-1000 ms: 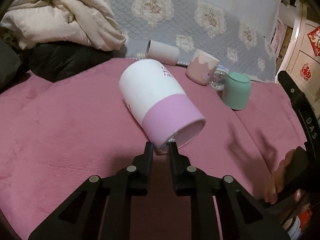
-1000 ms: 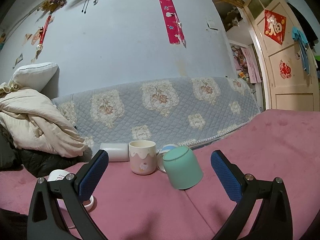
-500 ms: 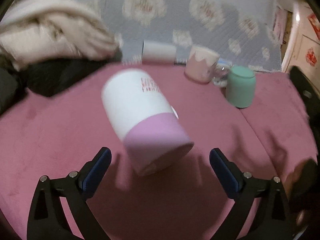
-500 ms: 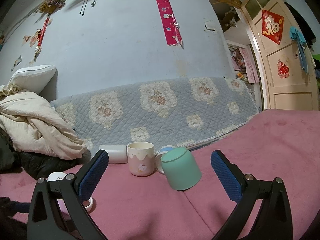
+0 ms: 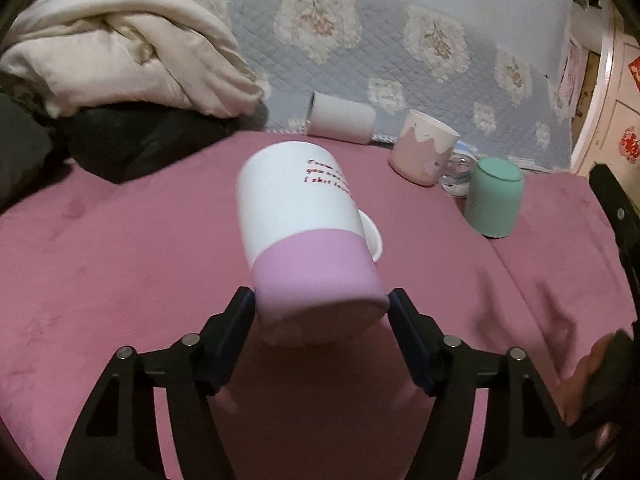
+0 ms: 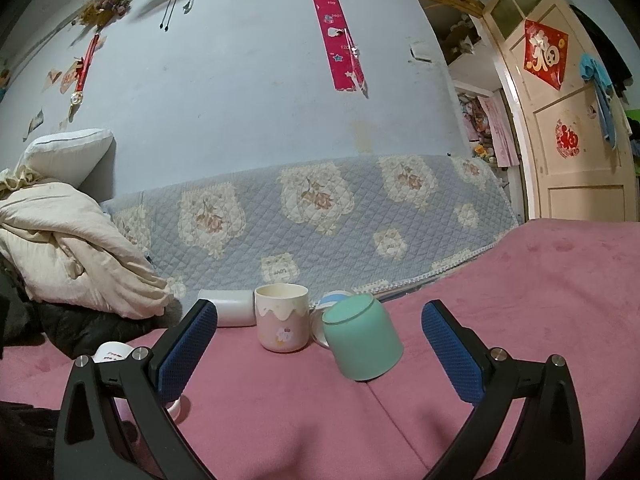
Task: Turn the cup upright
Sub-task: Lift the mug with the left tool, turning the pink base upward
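Observation:
A white mug with a pink band and red lettering (image 5: 308, 232) is upside down and tilted on the pink bed cover, base toward the back, handle on its right. My left gripper (image 5: 320, 312) has its fingers on both sides of the pink rim end, touching or nearly touching it. Part of this mug shows in the right wrist view (image 6: 112, 354) behind the left finger. My right gripper (image 6: 318, 352) is open and empty, held above the cover, facing the other cups.
A mint cup (image 5: 496, 204) (image 6: 362, 338) stands upside down, tilted. A pink and cream mug (image 5: 424, 152) (image 6: 282, 322) is upright. A white cup (image 5: 340, 122) (image 6: 228, 312) lies on its side. A glass (image 5: 456, 176) sits between them. Bedding (image 5: 120, 48) is piled at back left.
My left gripper let go of the mug's rim, opened wide, then closed in around the pink end. The mug turned from lying with its mouth toward me to mouth-down. The right gripper barely moved.

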`<state>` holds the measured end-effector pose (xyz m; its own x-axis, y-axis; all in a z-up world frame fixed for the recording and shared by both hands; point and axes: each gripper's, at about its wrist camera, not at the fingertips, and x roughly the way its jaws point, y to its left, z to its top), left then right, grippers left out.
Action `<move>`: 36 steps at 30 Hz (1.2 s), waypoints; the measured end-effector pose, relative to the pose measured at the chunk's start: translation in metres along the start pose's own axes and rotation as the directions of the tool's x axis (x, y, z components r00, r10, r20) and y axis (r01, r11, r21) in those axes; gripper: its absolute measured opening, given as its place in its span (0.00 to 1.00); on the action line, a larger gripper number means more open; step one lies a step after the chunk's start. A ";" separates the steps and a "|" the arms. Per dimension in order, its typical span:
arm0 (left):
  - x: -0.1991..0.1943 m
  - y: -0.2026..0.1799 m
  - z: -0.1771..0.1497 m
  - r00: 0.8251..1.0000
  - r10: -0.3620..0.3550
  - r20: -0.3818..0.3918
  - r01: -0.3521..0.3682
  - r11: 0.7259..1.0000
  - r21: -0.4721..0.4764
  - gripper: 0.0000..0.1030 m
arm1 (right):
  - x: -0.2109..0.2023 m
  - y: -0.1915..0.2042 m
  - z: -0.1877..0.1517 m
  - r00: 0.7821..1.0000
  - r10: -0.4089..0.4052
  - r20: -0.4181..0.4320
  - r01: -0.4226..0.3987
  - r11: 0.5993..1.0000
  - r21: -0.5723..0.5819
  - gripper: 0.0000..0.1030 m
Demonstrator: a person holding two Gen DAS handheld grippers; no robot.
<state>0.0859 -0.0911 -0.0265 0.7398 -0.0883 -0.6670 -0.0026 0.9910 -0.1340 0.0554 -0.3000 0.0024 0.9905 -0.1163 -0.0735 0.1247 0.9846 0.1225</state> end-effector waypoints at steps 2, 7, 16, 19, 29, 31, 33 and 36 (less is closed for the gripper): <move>0.000 0.002 -0.001 1.000 0.006 -0.006 -0.006 1.000 0.004 0.65 | 0.000 0.000 0.000 1.000 -0.001 -0.002 0.001 1.000 0.000 1.00; 0.008 0.003 0.001 0.999 0.020 -0.036 -0.020 1.000 -0.002 0.64 | 0.000 0.000 0.000 1.000 -0.001 -0.001 0.001 1.000 0.001 1.00; 0.007 0.015 0.002 1.000 -0.025 -0.015 0.024 0.997 -0.073 0.60 | 0.001 -0.001 -0.001 1.000 -0.001 -0.010 0.001 1.000 -0.004 1.00; -0.011 0.019 0.004 0.998 -0.022 0.061 0.026 0.997 -0.075 0.60 | 0.001 -0.001 -0.001 1.000 -0.001 -0.009 0.001 1.000 -0.002 1.00; -0.035 0.025 0.009 0.988 -0.029 0.155 0.032 0.999 -0.018 0.59 | 0.005 -0.001 -0.002 1.000 0.007 -0.029 -0.007 1.000 -0.004 1.00; -0.036 0.028 0.012 0.987 -0.043 0.153 0.048 0.999 -0.026 0.59 | 0.005 0.000 -0.002 1.000 0.008 -0.025 -0.008 1.000 -0.002 1.00; -0.037 0.031 0.016 0.986 -0.055 0.155 0.061 0.998 -0.030 0.59 | 0.006 0.001 -0.003 1.000 0.007 -0.024 -0.007 1.000 -0.004 1.00; -0.034 0.034 0.023 0.987 -0.084 0.140 0.089 0.996 -0.025 0.58 | 0.006 0.000 -0.002 1.000 0.007 -0.028 -0.007 1.000 -0.004 1.00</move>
<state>0.0755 -0.0522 0.0085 0.8244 -0.1564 -0.5440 0.0460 0.9764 -0.2110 0.0608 -0.3001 -0.0003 0.9894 -0.1055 -0.0998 0.1171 0.9860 0.1187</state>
